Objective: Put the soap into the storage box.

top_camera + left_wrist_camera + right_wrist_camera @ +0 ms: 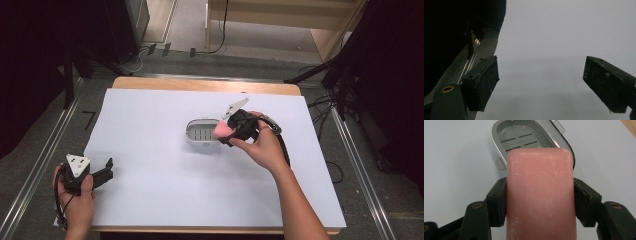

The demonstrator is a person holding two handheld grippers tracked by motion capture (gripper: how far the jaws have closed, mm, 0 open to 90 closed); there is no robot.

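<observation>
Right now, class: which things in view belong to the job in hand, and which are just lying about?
In the job:
pink soap bar, clamped in the right gripper
open soap dish

Lying about:
left gripper, open
white sheet
cables on the floor

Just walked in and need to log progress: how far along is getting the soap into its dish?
Done: the pink soap bar is picked up, clamped in the right gripper. In hand: it hangs at the near edge of the open grey soap dish, which holds nothing. Left: lower and release it. The left gripper rests open at the table's corner.
</observation>
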